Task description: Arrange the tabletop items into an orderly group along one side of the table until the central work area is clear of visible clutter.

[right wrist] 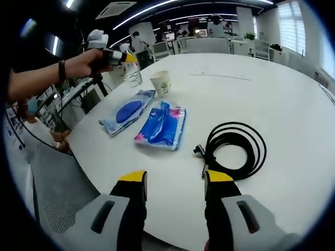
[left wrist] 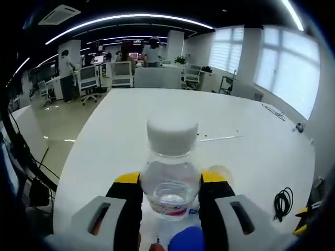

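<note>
My left gripper [left wrist: 170,180] is clamped on the water bottle [left wrist: 170,172], held above the near table [left wrist: 131,120] edge. Right gripper [right wrist: 175,180] hangs empty, jaws apart, over the near edge. 2 wipe packs [right wrist: 144,117], paper cup [right wrist: 161,82] and coiled cable [right wrist: 234,150] lie near. Step in hand: placing the bottle. Next: set it upright beside the cup, then fetch the cable.

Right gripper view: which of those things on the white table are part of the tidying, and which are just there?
Part of the tidying:
- water bottle, in the left claw
- paper cup
- two wipe packs
- coiled black cable

Just there:
- office chairs
- people standing at desks
</note>
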Available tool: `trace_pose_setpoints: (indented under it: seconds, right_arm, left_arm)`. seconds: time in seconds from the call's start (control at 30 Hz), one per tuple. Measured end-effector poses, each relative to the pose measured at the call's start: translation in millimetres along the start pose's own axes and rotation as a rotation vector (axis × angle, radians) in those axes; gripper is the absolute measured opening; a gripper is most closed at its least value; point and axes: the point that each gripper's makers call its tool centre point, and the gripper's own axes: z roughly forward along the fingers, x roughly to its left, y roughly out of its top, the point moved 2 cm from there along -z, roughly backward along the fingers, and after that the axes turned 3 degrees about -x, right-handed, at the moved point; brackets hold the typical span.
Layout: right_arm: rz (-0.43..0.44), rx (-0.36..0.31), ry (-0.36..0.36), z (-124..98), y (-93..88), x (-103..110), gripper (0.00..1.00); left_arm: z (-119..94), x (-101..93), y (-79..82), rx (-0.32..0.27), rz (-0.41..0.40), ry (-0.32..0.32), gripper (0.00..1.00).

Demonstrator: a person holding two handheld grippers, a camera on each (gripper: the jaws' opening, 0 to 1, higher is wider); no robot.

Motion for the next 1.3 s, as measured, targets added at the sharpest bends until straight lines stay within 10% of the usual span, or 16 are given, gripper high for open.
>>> trace_pose_setpoints:
  seconds: [0.47,1.0,1.3]
  right_arm:
    - [0.0,0.009,-0.004,-1.2,1.8,-9.5,0.41]
    - [0.012,0.013,0.003,2.0,-1.0,-10.5,0.4]
    - [0.021,0.008,0.0,2.2,0.0,-11.9,0.4]
  left_arm:
    - [32.0,-2.3,-22.3,0.033,0.038,0.018,0.41]
    - [48.0,4.4,-4.1,-0.002,0.013,0.05,0.41]
    - [44.7,2.7,-27.9,0.064,0.03,0.106,0.41]
